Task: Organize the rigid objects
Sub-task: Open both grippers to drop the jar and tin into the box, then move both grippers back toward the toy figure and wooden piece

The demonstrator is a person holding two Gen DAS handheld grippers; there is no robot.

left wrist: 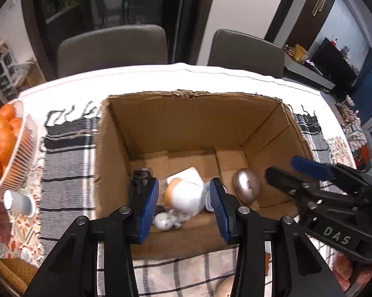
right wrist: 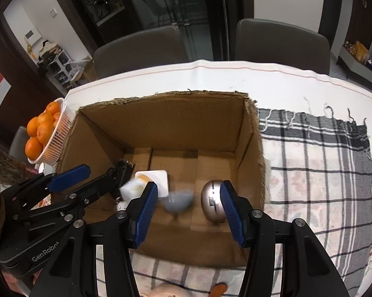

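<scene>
**Both grippers spread wide above an open cardboard box of small objects**

At the table's left edge I see a white ribbed basket (left wrist: 20,158) full of oranges (left wrist: 1,138), with a small white cup (left wrist: 19,202) lying on its side just in front of it. A grey-and-white checked cloth (left wrist: 67,163) covers the table (left wrist: 161,79) and the cardboard box (left wrist: 186,123) stands on it near the table's middle, open at the top.

My left gripper (left wrist: 184,205) hangs over the box's near wall, its blue-padded fingers (left wrist: 149,208) set wide apart and holding nothing. Between them, on the box floor, lies a white and tan rounded object (left wrist: 186,193) with a small white figurine (left wrist: 165,220) at the near wall. A black device (left wrist: 141,175) stands by the box's left wall.

Further right on the box floor, a blurred grey bowl-shaped object (right wrist: 178,200) sits between the fingers of my right gripper (right wrist: 189,206); I cannot tell whether it rests on the floor. That gripper is also spread wide and empty, above the box's near wall. A silver egg-shaped object (right wrist: 212,204) lies close to the box's right wall, just beside the right-hand finger (right wrist: 231,212) in view.

Two grey chairs (right wrist: 136,52) stand beyond the table's far edge.
</scene>
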